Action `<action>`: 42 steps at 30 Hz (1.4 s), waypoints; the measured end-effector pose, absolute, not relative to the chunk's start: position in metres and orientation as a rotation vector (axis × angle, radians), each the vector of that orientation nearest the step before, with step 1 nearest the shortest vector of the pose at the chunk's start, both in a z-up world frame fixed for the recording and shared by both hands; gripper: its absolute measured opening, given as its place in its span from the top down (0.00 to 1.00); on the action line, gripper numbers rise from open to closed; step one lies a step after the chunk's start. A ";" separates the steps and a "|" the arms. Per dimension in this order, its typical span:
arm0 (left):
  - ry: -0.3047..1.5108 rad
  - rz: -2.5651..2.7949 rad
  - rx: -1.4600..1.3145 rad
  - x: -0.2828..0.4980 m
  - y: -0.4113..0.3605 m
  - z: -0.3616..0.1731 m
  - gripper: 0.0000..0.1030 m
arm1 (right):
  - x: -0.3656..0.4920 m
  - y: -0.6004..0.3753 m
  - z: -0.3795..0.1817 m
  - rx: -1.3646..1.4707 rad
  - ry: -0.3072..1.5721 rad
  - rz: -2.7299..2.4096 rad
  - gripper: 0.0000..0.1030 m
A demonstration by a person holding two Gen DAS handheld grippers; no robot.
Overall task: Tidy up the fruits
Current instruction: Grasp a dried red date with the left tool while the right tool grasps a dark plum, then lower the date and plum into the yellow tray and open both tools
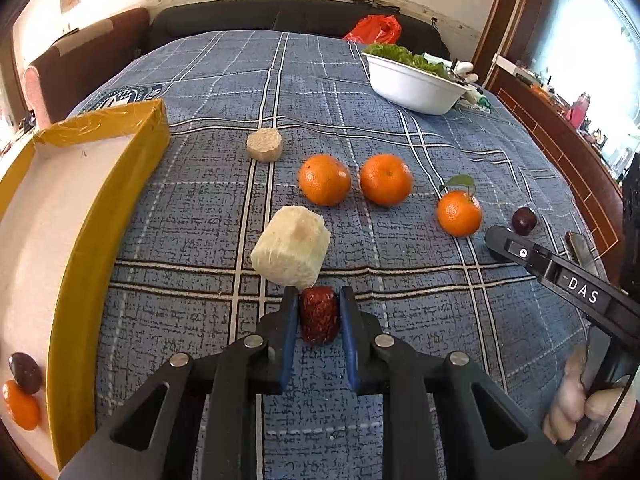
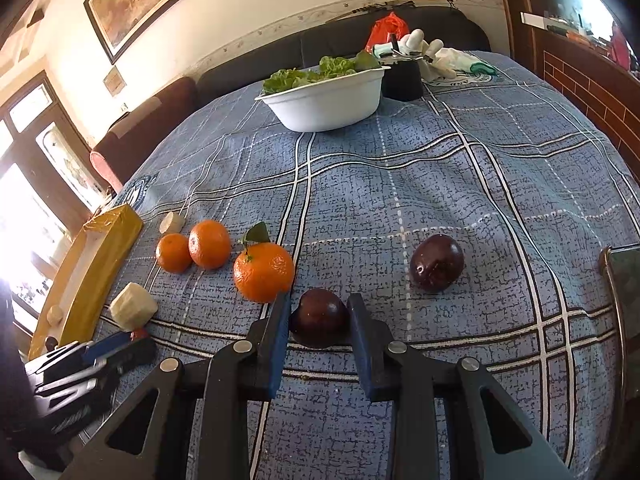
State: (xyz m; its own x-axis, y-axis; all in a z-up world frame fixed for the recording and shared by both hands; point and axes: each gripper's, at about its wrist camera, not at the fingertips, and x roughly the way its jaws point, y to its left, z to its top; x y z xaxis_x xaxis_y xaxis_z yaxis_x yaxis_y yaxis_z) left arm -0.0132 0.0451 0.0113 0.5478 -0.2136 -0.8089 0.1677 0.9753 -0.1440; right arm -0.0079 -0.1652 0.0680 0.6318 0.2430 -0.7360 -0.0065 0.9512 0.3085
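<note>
Left gripper (image 1: 319, 312) has its blue pads closed tight onto a wrinkled red date (image 1: 319, 314), pads touching both sides of it, low over the blue plaid cloth (image 1: 400, 320). Right gripper (image 2: 319, 314) has a dark plum (image 2: 319, 317) between its jaws, pads at or very near both sides; real contact on the right pad is hard to tell, looks gripped. Plum sits on the cloth. A second dark plum (image 2: 437, 263) lies free on the cloth to the right, apart from the gripper. Three oranges on the cloth: a leafed orange (image 2: 263, 271) just left of the right gripper's left finger, two more oranges (image 1: 325, 179) (image 1: 385, 179) side by side further left. A pale peeled chunk (image 1: 292, 251) sits just beyond the date, tilted; a small tan round piece (image 1: 264, 144) lies further back. Yellow-rimmed tray (image 1: 108, 216) at the left edge, holding an orange (image 1: 21, 405) and a dark fruit (image 1: 25, 373) touching each other at the near end. White bowl (image 2: 326, 100) of green leaves at the far side of the cloth. Red bag (image 1: 374, 29) behind it. White gloves (image 2: 432, 54) near the bowl.
</note>
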 end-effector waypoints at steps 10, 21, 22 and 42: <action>0.899 -0.251 -0.171 -0.047 0.092 0.047 0.81 | -0.009 -0.171 0.067 0.331 0.870 0.148 0.70; 0.756 -0.080 -0.312 -0.074 0.216 0.096 0.81 | -0.043 -0.155 0.106 0.410 0.848 0.162 0.70; 0.742 -0.049 -0.302 -0.073 0.225 0.098 0.81 | -0.048 -0.146 0.114 0.410 0.846 0.193 0.70; 0.776 0.087 -0.469 -0.081 0.354 0.049 0.81 | -0.025 0.149 0.105 0.089 1.025 0.628 0.69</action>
State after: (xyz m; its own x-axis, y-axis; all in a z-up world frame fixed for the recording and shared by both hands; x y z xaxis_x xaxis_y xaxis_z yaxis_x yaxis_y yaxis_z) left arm -0.0813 0.3544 0.0486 0.7156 -0.0939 -0.6922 -0.2456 0.8938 -0.3752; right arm -0.0249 0.1486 0.1048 0.3609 0.5272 -0.7693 -0.4464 0.8219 0.3538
